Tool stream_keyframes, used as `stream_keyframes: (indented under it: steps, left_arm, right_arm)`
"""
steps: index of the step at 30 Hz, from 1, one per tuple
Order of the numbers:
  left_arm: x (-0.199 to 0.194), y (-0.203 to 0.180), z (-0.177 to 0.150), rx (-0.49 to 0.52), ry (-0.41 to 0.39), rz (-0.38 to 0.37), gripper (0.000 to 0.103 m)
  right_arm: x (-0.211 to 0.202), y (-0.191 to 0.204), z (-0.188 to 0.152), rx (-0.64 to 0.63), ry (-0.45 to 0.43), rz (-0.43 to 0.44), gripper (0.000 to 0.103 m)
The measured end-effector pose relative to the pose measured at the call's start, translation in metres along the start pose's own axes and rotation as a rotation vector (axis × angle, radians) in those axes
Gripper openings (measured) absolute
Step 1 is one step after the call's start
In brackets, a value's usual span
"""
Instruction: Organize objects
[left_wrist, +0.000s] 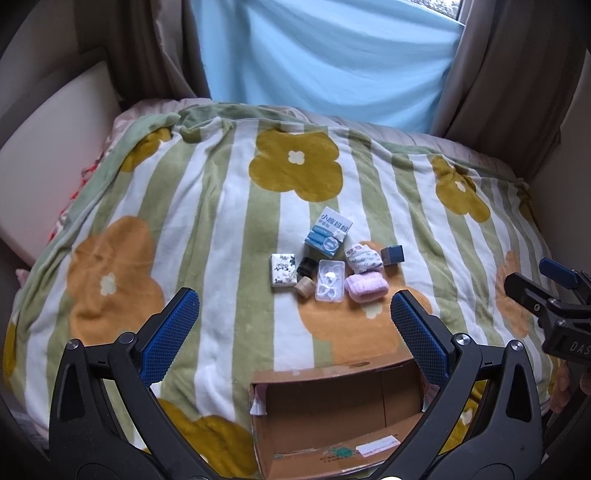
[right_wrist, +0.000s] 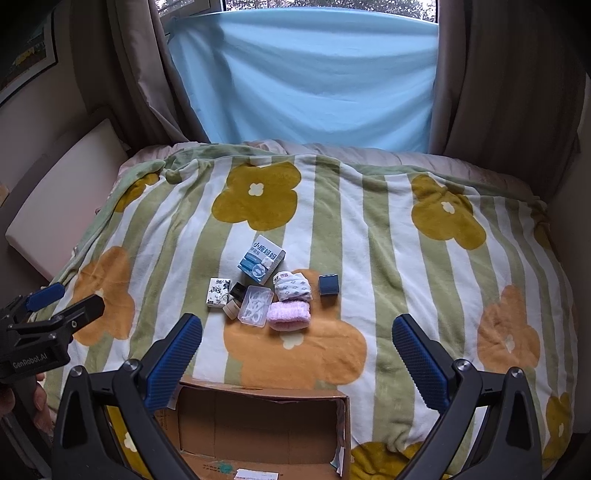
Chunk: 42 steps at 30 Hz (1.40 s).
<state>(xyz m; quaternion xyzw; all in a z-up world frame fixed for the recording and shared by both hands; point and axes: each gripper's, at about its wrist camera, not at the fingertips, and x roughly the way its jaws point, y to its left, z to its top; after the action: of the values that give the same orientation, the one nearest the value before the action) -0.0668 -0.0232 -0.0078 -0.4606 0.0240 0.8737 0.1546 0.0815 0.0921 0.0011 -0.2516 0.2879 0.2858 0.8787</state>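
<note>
Small household items, among them a blue-and-white printed carton (left_wrist: 328, 236), a clear plastic case (left_wrist: 330, 280) and a pink knitted roll (left_wrist: 366, 286), cluster mid-bed on the striped floral blanket (left_wrist: 207, 206), beyond the open cardboard box (left_wrist: 332, 417), probably their destination. Left gripper (left_wrist: 295, 321) and right gripper (right_wrist: 297, 343) hover empty, fingers wide, ready to pick.

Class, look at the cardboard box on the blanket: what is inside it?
The cardboard box looks empty: only its bare brown walls and floor with a printed label show. The gripper arms cover the corners nearest the camera, so those cannot be checked.
</note>
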Motion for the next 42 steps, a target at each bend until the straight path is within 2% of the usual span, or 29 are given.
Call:
stream_keyframes:
  steps: [5, 13, 20, 25, 34, 37, 42]
  left_arm:
    - [0.041, 0.002, 0.025, 0.054, 0.038, -0.044, 0.103]
    - [0.152, -0.011, 0.053, 0.170, 0.120, -0.090, 0.103]
    - [0.265, -0.035, 0.047, 0.297, 0.229, -0.136, 0.103]
    - [0.329, -0.050, 0.037, 0.364, 0.276, -0.122, 0.103]
    - [0.373, -0.061, 0.039, 0.419, 0.301, -0.127, 0.099]
    - [0.380, -0.064, 0.041, 0.424, 0.310, -0.140, 0.091]
    - [0.385, -0.068, 0.043, 0.440, 0.327, -0.181, 0.071]
  right_arm:
    - [0.036, -0.004, 0.005, 0.010, 0.064, 0.022, 0.102]
    - [0.126, -0.014, -0.004, 0.006, 0.214, 0.040, 0.102]
    - [0.213, -0.016, -0.017, 0.010, 0.340, 0.069, 0.102]
    - [0.260, -0.013, -0.023, -0.012, 0.407, 0.072, 0.102]
    - [0.308, -0.018, -0.027, 0.021, 0.490, 0.068, 0.100]
    - [0.313, -0.020, -0.027, 0.035, 0.502, 0.081, 0.096]
    - [0.317, -0.026, -0.028, 0.057, 0.522, 0.123, 0.078]
